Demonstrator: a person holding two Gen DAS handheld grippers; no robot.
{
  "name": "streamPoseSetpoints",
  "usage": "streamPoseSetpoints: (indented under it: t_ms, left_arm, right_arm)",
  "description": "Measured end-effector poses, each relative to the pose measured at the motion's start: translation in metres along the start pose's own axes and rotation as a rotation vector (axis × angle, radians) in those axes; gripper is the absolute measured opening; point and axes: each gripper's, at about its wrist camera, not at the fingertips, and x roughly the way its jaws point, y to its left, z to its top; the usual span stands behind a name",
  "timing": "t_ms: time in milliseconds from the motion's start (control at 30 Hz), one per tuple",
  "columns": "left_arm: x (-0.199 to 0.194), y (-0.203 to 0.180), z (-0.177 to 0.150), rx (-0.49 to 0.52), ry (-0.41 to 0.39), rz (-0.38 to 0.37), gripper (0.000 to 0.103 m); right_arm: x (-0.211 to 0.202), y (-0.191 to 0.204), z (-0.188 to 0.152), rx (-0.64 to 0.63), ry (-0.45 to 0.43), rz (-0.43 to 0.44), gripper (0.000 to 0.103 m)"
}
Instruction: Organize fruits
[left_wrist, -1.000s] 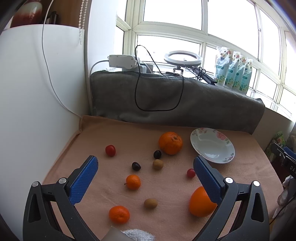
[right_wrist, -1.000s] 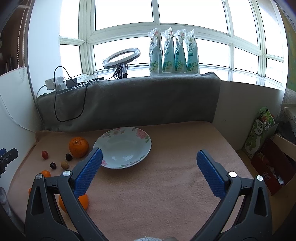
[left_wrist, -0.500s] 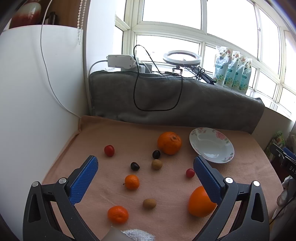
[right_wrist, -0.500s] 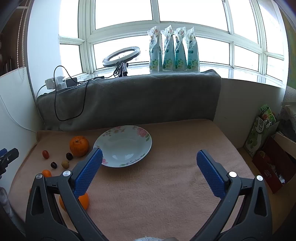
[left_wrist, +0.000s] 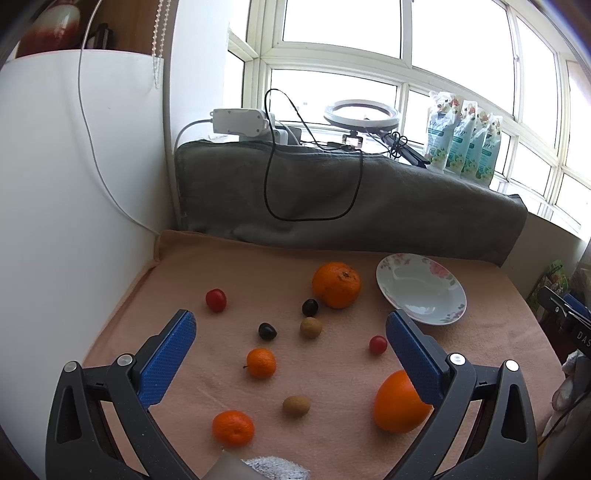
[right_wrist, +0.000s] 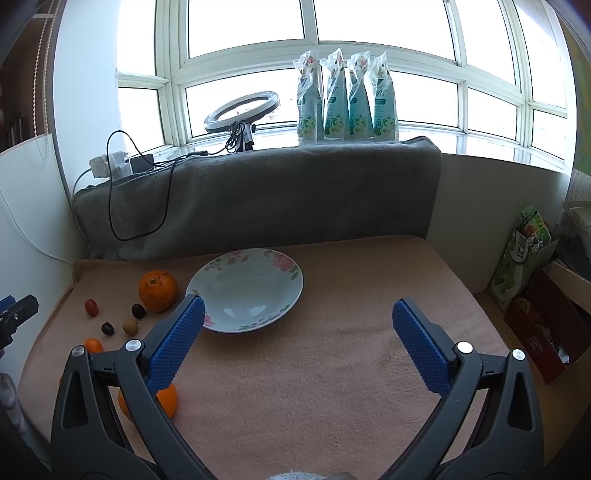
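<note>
The left gripper (left_wrist: 291, 347) hangs above the desk (left_wrist: 207, 266) with its blue-padded fingers (left_wrist: 168, 356) spread wide and nothing between them. In its gap lie a small mandarin (left_wrist: 261, 362), a brown kiwi-like fruit (left_wrist: 296, 405), a second one (left_wrist: 310, 327), two dark grapes (left_wrist: 267, 331) and a cherry tomato (left_wrist: 378, 344) just beside the right finger. A second mandarin (left_wrist: 233, 427) sits low and near the left finger, a large orange (left_wrist: 397, 404) is partly hidden behind the right finger, and another red tomato (left_wrist: 216, 300) lies ahead to the left. Farther ahead sits a big dimpled orange (left_wrist: 336, 284), and just right of it the empty floral plate (left_wrist: 421, 288). The right gripper (right_wrist: 295, 339) is likewise spread wide and empty over bare peach cloth; the plate (right_wrist: 245, 290) lies ahead, partly behind its left finger, with the fruits to the left of that. On the sill ahead stand four teal pouches (right_wrist: 347, 98) with flower prints; their lettering is too small to read. A green carton (right_wrist: 517, 262) far right bears print I cannot make out. At the right edge of the left view, the other gripper's body shows the letters "DAS".
</note>
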Motion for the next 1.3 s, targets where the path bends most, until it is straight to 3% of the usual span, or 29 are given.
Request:
streamPoseSetpoints:
  t_ms: [800, 1300]
  left_arm:
    - [0.004, -0.004, -0.002, 0.002, 0.017, -0.014, 0.102]
    - [0.034, -0.011, -0.040, -0.039, 0.197, -0.167, 0.102]
  right_arm:
    - [0.007, 0.002, -0.007, 0.006, 0.037, 0.036, 0.103]
    - [0.048, 0.022, -0.033, 0.023, 0.276, 0.328, 0.103]
